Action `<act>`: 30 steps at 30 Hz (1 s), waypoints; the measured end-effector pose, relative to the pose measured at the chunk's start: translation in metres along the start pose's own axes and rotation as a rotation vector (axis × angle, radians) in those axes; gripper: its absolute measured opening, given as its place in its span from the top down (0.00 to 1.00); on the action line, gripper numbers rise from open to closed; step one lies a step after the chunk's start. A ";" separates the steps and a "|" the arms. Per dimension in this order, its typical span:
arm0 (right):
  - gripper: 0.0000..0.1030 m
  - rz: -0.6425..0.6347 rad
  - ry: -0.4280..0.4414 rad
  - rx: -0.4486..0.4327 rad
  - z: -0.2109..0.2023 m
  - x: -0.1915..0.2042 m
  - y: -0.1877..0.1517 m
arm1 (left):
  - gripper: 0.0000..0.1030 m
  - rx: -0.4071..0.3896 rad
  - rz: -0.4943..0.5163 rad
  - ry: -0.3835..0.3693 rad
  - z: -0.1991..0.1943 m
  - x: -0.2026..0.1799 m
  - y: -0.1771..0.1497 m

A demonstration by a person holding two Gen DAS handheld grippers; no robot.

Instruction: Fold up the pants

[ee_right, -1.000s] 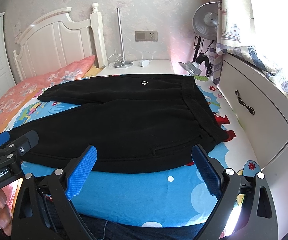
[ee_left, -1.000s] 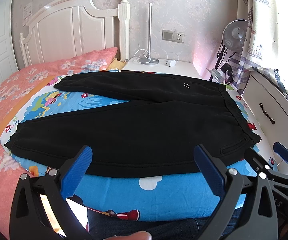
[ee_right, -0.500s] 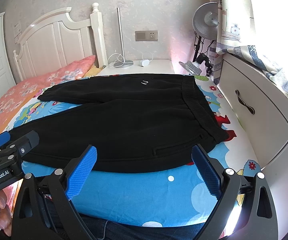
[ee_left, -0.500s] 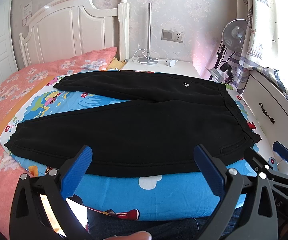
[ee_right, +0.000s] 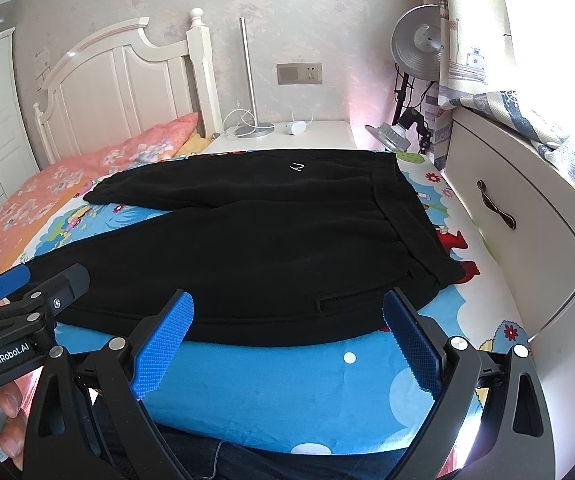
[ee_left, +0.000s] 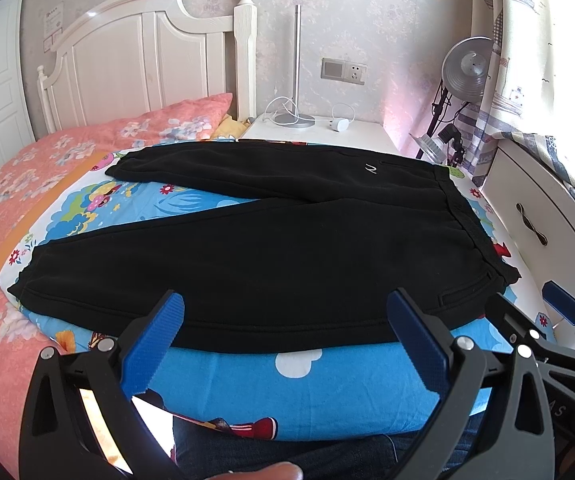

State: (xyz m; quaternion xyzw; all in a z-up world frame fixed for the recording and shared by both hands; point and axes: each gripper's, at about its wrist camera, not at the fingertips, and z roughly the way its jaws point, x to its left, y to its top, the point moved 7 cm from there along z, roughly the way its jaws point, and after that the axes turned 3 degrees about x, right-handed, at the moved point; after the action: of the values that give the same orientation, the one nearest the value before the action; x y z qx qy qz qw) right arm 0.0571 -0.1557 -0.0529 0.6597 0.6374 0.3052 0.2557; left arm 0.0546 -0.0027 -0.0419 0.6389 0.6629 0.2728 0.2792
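Basically nothing has changed vs the frames 1.0 s and 0.5 s back: same pose for both tools, same lie of the cloth, so the fold hasn't begun yet. Black pants (ee_left: 287,256) lie flat on the blue cartoon sheet (ee_left: 299,392) of the bed, waistband (ee_left: 463,216) twd the white drawer unit (ee_left: 543,220) on the right, legs running left in a V w/ a wedge of sheet showing btwn them. Far leg ends near the pink pillow (ee_left: 175,124), near leg's cuff sits at the sheet's left edge.

Left gripper (ee_left: 285,334) hovers just short of the near leg's lower hem, jaws spread wide, nothing btwn the blue pads. Right gripper (ee_right: 287,332) likewise wide apart and empty, poised over the near hem by the hip pocket slit (ee_right: 343,302), close to the waistband corner. Neither pad looks to be touching fabric. In the right view the left tool shows at the left edge, a hand (ee_right: 7,420) under it.

My read: still at the pre-grasp stage, no progress on the fold itself. Likely next step is pinching the near leg's edge at both spots and carrying it over onto the far leg. Fabric looks thick and fleecy, so pads need a decent bite or it could slip out mid-lift
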 end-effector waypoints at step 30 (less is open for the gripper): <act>0.10 0.000 0.009 0.023 0.006 -0.002 -0.003 | 0.02 0.004 0.000 -0.005 0.002 -0.001 -0.002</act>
State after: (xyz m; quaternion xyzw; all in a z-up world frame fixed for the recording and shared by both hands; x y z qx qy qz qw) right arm 0.0594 -0.1569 -0.0587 0.6613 0.6418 0.3008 0.2454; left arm 0.0548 -0.0038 -0.0445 0.6402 0.6628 0.2699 0.2794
